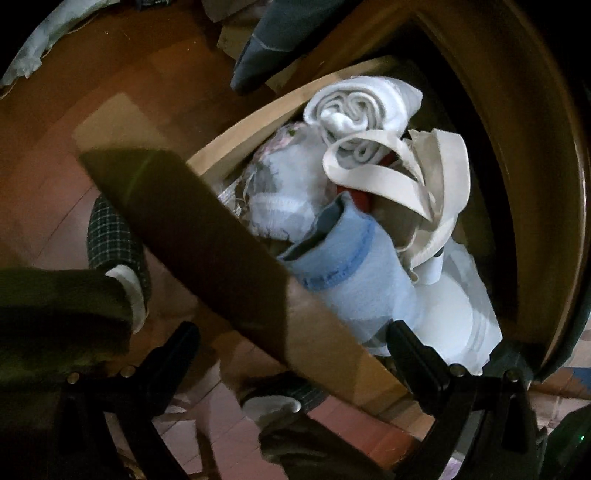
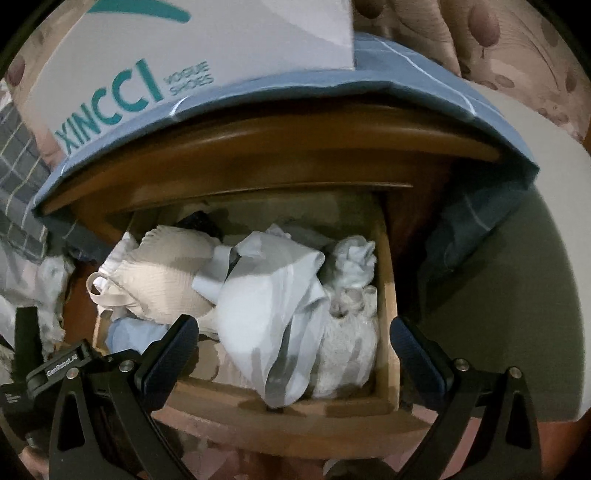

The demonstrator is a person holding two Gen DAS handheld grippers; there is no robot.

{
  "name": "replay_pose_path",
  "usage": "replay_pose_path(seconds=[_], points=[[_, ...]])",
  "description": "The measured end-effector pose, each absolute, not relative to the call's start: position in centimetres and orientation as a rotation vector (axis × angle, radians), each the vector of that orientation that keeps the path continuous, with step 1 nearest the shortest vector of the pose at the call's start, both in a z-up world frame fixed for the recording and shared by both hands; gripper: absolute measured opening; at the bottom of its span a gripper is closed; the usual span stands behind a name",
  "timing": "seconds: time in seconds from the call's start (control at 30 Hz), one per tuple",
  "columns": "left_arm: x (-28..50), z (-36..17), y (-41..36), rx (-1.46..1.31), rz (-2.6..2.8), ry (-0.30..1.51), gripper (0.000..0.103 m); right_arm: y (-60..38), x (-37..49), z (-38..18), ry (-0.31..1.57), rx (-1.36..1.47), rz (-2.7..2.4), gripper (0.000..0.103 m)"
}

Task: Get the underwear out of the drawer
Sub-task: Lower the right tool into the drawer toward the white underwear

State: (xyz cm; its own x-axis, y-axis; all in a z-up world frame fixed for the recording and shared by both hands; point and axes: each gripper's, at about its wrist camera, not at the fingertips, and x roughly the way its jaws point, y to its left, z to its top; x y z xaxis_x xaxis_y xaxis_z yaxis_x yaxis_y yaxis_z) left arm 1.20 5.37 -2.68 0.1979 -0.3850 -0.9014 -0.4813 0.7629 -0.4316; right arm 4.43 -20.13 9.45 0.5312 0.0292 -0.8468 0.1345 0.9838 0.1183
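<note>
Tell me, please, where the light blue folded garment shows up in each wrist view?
Left wrist: light blue garment, centre, against the drawer's front edge.
Right wrist: only a corner, lower left, beside the left finger.
Shared landmark: cream bra, next to it.

I am seeing a white shoe box [image 2: 192, 48] with teal XINCCI lettering sitting on a blue-grey cloth [image 2: 406, 74] that is draping over the wooden cabinet top [image 2: 280, 147], far in the right view. A checked grey fabric [image 2: 18, 162] is lying at the far left. In the left view, two checked slippers [image 1: 114, 240] are standing on the reddish wood floor [image 1: 92, 92], and pale plastic wrap [image 1: 48, 33] is lying far left.
</note>
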Motion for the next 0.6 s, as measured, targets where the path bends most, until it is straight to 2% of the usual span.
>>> replay_pose_path(seconds=[0.1, 0.3, 0.6], points=[[2.9, 0.6, 6.1, -0.772, 0.063, 1.436, 0.103, -20.2, 4.8, 9.3, 1.022, 0.183, -0.048, 0.103], [4.4, 1.8, 6.8, -0.6, 0.094, 1.422, 0.103, -19.0, 5.1, 8.2, 1.09, 0.163, 0.023, 0.103], [6.5, 6.0, 5.2, -0.357, 0.043, 1.374, 0.102, -15.9, 5.1, 7.8, 1.126, -0.057, 0.132, 0.103]])
